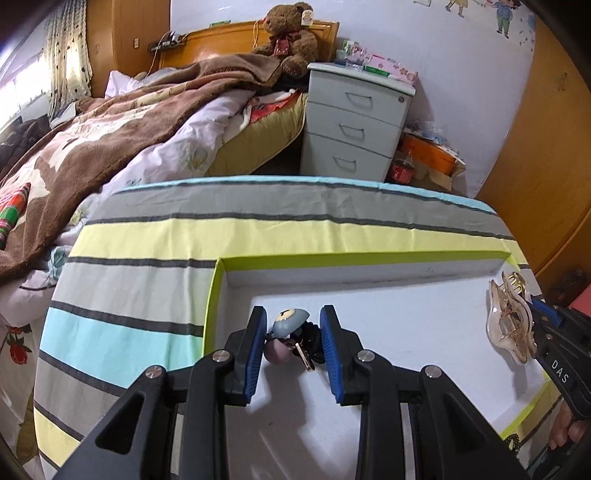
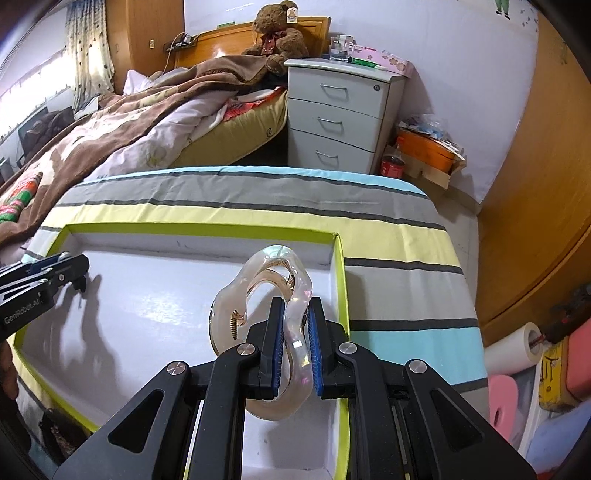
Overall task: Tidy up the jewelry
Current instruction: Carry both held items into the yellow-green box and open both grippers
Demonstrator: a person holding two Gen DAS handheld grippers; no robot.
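Striped cloth in grey, yellow and pale blue covers the bench [image 1: 258,236], and a shallow white tray with a lime-green rim [image 1: 212,295] lies on it; behind stand an unmade bed, a teddy bear [image 1: 291,33] and a grey drawer unit [image 1: 354,125].

Both grippers hang over the tray, pointing steeply down. The left gripper [image 1: 293,325] has its blue-padded fingers [image 1: 255,354] closed on a small hair tie with a cartoon charm [image 1: 290,328]: the grey-blue charm and a black elastic sit between the fingers near their tips, with a little gold tag dangling below. Holding it by the bunched middle likely keeps the loose parts from swinging free.

The right gripper [image 2: 294,314] has its fingers clamped almost together on a clear hair claw [image 2: 266,310]. One edge of the claw runs between the fingers, while the rest loops out ahead of them and off to their left side, its metal spring visible there. That thin edge is probably the only part narrow enough to pinch.

Neither piece touches the tray floor as far as I can tell; both seem poised to be set down inside it, well apart from each other.
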